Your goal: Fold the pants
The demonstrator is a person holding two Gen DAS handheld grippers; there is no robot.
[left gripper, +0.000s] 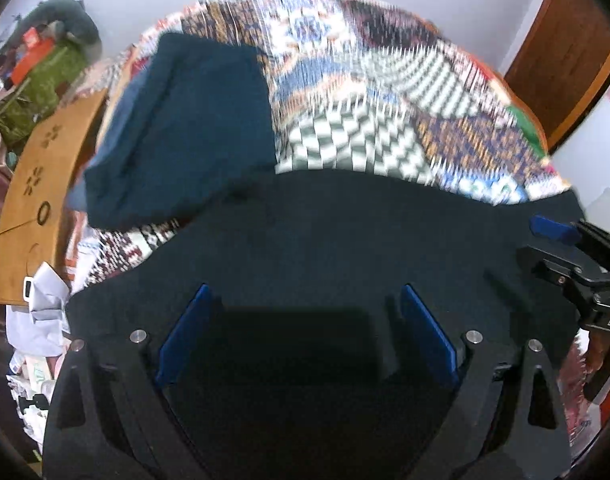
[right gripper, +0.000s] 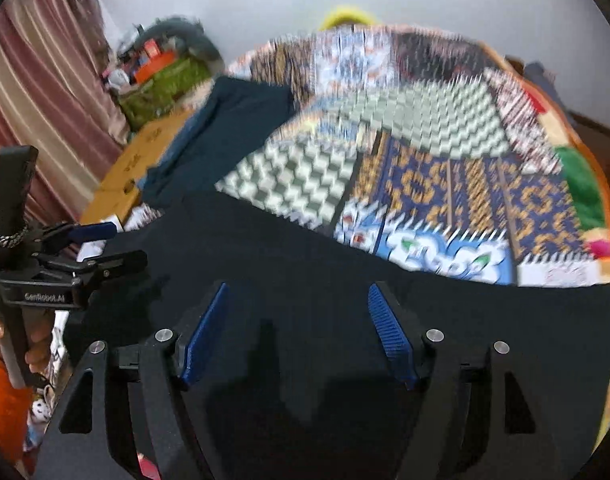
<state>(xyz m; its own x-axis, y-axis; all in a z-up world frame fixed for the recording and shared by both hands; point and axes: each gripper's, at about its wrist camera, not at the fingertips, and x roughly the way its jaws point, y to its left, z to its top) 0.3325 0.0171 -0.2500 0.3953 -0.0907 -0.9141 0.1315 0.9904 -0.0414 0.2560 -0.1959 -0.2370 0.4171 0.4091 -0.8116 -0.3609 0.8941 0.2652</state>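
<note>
The pants (left gripper: 325, 240) are very dark, nearly black, and lie spread flat across the near part of the bed, over a patchwork quilt (left gripper: 385, 100) of checks, stripes and blue-and-orange blocks. Their far edge runs as a fairly straight line from the bed's left edge to its right edge, and the cloth looks smooth, with only faint creases near the right side. Both views are blurred, so finer detail of the fabric cannot be read.

The left gripper (left gripper: 305, 332) hangs over the pants with its blue pads set wide apart and only dark cloth showing between them. The right gripper (right gripper: 301, 332) is likewise wide over the pants (right gripper: 305, 272), nothing clamped between its ribbed blue pads.

A dark teal folded garment (left gripper: 185, 128) lies on the quilt toward the bed's far left corner, just beyond the pants. A brown cardboard box (left gripper: 33, 200) stands beside the bed's left edge.
</note>
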